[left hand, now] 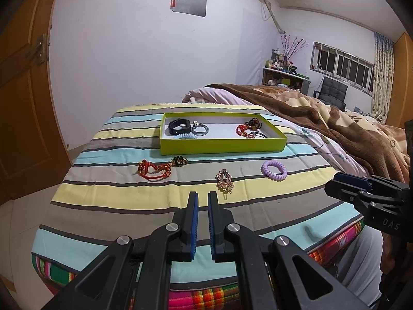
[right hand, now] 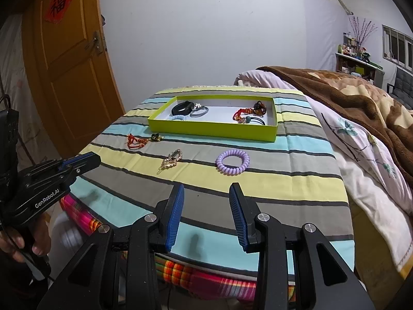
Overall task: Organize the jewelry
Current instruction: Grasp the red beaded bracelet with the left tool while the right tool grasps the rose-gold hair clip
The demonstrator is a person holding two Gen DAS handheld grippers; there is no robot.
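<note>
While both grippers are hovering over the near end of the striped cloth (right hand: 258, 180), the green tray (right hand: 214, 130) is sitting toward the cloth's far end; inside the tray, a black band (right hand: 182, 107), a grey hair tie (right hand: 199, 112) and a pale blue coil tie (right hand: 178, 117) are lying at its left end, and a red beaded bracelet (right hand: 241, 115) with dark hair ties beside it is lying at its right end. On the near side of the tray, three pieces are still lying on the cloth: a red cord bracelet (right hand: 138, 140) just off the tray's left corner, a gold rhinestone clip (right hand: 171, 161) nearer the grippers, and a purple coil hair tie (right hand: 233, 161) to the clip's right, well apart from the tray. The left gripper (left hand: 202, 201) is holding its blue pads (left hand: 194, 222) nearly together with only a narrow slit between them and nothing in it; the right gripper (right hand: 206, 193) is standing with its fingers wide apart and empty, pointing toward the purple coil hair tie; a hand (right hand: 23, 242) is gripping the left gripper's handle.
</note>
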